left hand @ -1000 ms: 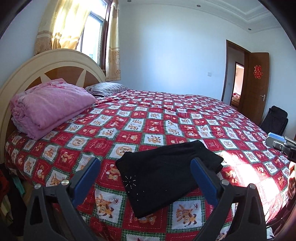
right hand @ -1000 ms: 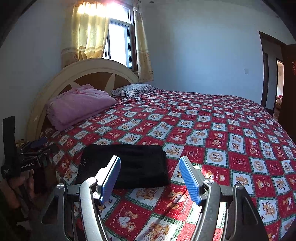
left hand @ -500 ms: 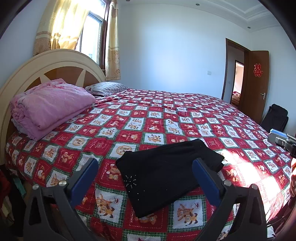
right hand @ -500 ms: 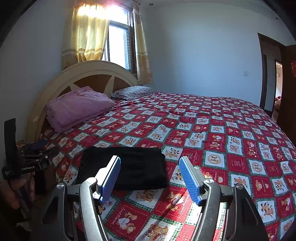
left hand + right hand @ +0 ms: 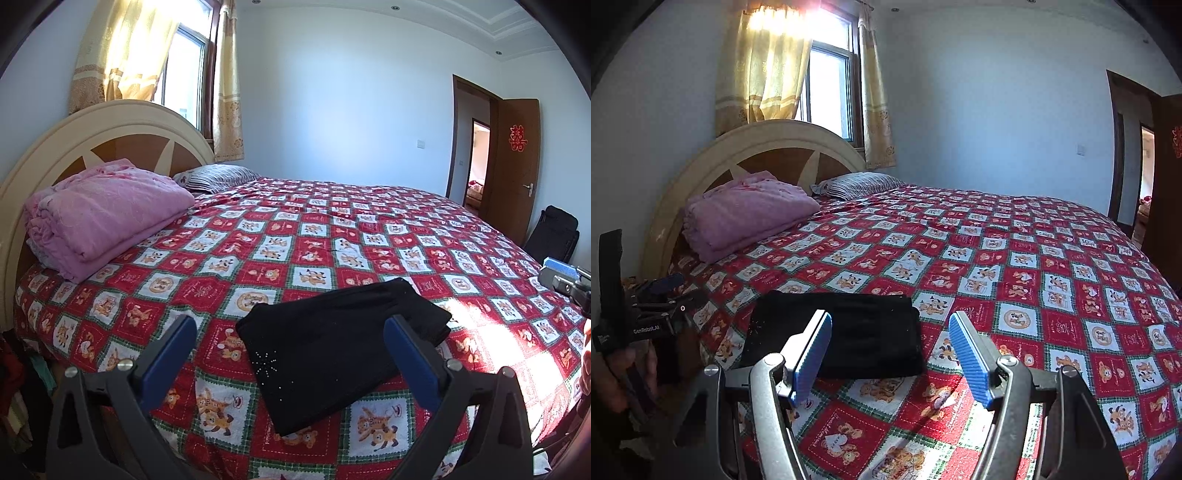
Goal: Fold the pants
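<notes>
Black pants (image 5: pixel 332 347) lie folded into a flat rectangle near the front edge of the bed; they also show in the right wrist view (image 5: pixel 842 332). My left gripper (image 5: pixel 291 354) is open and empty, held back from and above the pants. My right gripper (image 5: pixel 890 350) is open and empty, held above the bed edge just right of the pants. The left gripper shows at the left edge of the right wrist view (image 5: pixel 653 306); the right gripper shows at the right edge of the left wrist view (image 5: pixel 565 280).
A red patchwork bedspread (image 5: pixel 332 240) covers the bed. A folded pink blanket (image 5: pixel 99 218) and a striped pillow (image 5: pixel 218 177) lie by the headboard (image 5: pixel 110 136). An open door (image 5: pixel 517 166) and a black bag (image 5: pixel 554 236) are at the right.
Both grippers have drawn back and lifted slightly from the bed. The pants have not moved.
</notes>
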Available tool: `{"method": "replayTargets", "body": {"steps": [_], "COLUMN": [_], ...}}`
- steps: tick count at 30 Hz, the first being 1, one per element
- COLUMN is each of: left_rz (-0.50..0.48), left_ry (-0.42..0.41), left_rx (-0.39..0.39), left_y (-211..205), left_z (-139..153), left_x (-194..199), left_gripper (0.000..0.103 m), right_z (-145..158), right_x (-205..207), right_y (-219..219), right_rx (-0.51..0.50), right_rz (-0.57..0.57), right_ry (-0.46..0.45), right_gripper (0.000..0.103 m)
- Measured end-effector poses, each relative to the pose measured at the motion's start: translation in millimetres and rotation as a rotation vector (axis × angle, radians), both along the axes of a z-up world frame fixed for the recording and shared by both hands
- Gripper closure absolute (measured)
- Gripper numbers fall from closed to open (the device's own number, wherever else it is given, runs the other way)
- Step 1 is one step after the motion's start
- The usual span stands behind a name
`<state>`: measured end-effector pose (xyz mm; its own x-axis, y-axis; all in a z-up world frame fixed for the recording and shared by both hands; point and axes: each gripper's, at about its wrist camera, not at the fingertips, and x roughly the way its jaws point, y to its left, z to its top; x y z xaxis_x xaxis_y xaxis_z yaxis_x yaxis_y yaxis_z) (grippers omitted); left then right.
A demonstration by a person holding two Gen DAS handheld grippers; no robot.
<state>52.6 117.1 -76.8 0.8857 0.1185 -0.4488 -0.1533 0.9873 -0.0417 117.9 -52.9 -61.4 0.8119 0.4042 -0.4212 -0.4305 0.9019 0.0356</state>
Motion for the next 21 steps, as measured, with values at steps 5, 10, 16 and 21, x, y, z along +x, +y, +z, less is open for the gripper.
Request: {"method": "replayTargets", "body": {"steps": [5, 10, 16, 21], "left_rz": [0.017, 0.033, 0.056, 0.048], "left_ry": [0.014, 0.042, 0.044, 0.025], "left_rx": [-0.012, -0.026, 0.006, 0.01], "left_y": [2.3, 5.7, 3.2, 3.7], "left_z": [-1.0, -5.1, -4.3, -4.9], "left_x": [3.2, 6.9, 7.4, 4.1], "left_gripper": [0.0, 0.0, 0.0, 0.0], "right_z": [0.2, -1.9, -4.3, -5.8], "right_x": [0.4, 0.9, 2.1, 1.2], "right_y": [0.9, 1.4, 1.6, 3.4], "right_rx": [-0.006, -0.013, -0.018, -0.024], "right_rz": [0.0, 0.003, 0.004, 0.007], "right_ry": [-0.001, -0.001, 0.001, 0.001], "right_gripper": [0.035, 0.035, 0.035, 0.035]}}
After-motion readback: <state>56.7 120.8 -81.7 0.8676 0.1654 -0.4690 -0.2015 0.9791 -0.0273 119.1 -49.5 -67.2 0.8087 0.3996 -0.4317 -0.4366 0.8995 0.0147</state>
